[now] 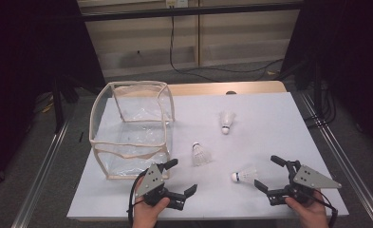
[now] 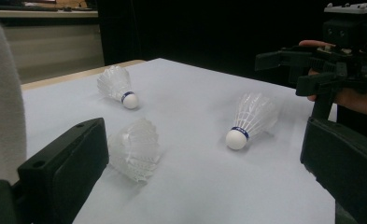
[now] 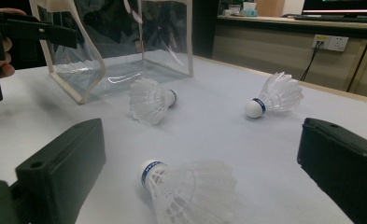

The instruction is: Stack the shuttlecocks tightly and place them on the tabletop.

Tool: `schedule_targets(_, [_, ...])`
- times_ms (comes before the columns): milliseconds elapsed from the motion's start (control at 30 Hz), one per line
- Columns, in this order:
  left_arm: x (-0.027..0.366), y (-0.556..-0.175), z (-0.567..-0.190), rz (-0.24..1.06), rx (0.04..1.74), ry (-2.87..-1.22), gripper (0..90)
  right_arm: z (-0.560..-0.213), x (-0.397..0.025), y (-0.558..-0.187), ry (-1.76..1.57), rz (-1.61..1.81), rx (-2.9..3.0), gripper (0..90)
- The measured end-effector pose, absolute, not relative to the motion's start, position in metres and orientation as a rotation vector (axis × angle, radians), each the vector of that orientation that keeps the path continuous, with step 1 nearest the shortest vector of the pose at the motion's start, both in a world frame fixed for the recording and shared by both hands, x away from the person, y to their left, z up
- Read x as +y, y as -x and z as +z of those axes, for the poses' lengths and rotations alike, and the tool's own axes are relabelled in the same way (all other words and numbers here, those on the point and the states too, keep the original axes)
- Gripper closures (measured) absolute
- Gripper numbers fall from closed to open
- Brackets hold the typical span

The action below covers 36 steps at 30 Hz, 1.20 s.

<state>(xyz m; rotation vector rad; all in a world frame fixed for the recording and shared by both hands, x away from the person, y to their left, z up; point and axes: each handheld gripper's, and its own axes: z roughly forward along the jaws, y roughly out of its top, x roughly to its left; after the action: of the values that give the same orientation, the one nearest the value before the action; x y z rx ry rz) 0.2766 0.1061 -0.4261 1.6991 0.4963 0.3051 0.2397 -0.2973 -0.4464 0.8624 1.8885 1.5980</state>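
Shuttlecocks lie outside the clear bag [image 1: 132, 128]: nearest shuttlecock [image 1: 243, 175] at ten o'clock from the right gripper [image 1: 273, 173], middle shuttlecock [image 1: 200, 154] at two o'clock from the left gripper [image 1: 180, 178]. Both grippers gape wide, holding nothing. Glare hides whether anything lies in the bag.

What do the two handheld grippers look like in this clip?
Both the left gripper and the right gripper have black bodies and blocky black jaws, each topped by a grey three-cornered plate with small dark holes. A black cable trails from each. The hands wear no gloves.
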Motion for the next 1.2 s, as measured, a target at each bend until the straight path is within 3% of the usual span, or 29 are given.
schedule_targets(1200, [0.053,-0.289,-0.427,0.305,0.537,-1.761,1.3,-0.446,-0.297,-0.239,-0.852,1.591,1.887,0.5])
